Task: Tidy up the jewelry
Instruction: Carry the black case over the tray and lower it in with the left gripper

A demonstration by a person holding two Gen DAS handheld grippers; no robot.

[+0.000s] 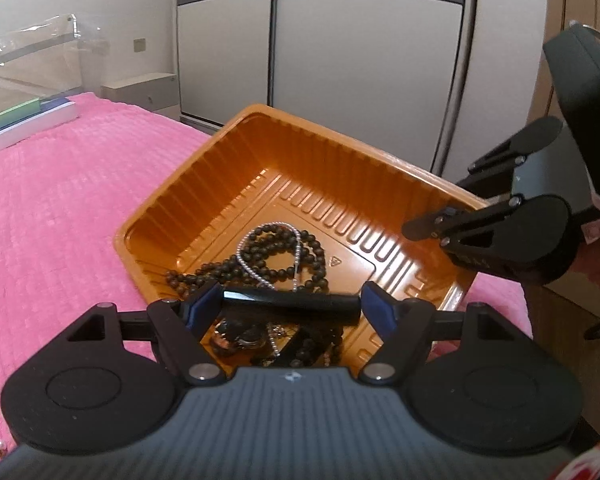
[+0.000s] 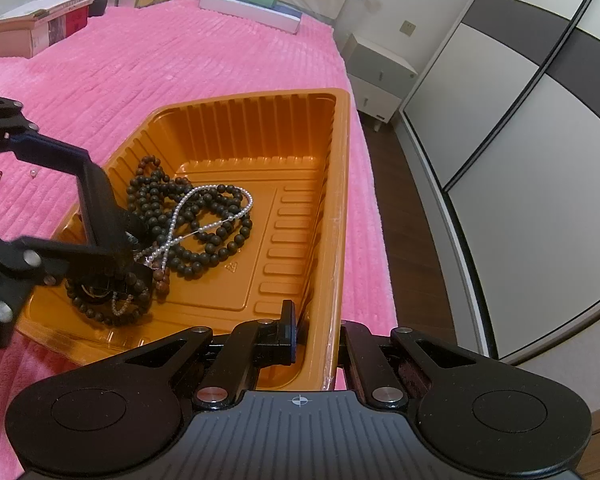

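Item: orange tray (image 2: 260, 128) on the pink bedspread (image 2: 180, 64). Our right gripper (image 2: 316, 344) is clamped on its wall, we judge to steady it. Our left gripper (image 1: 290, 304), jaws wide, holds a black bar (image 1: 292, 303) endwise over the dark bead strands (image 2: 204, 224) and pearl strand (image 2: 204, 204) heaped inside, likely to deposit it

Sitting on pink bedding: an orange ribbed tray (image 2: 332, 184), one side lifting. Lying heaped inside — dark beads (image 2: 204, 236) tangling with a white pearl strand (image 2: 216, 190). Spanning blue pads above them — a black bar (image 1: 292, 304).
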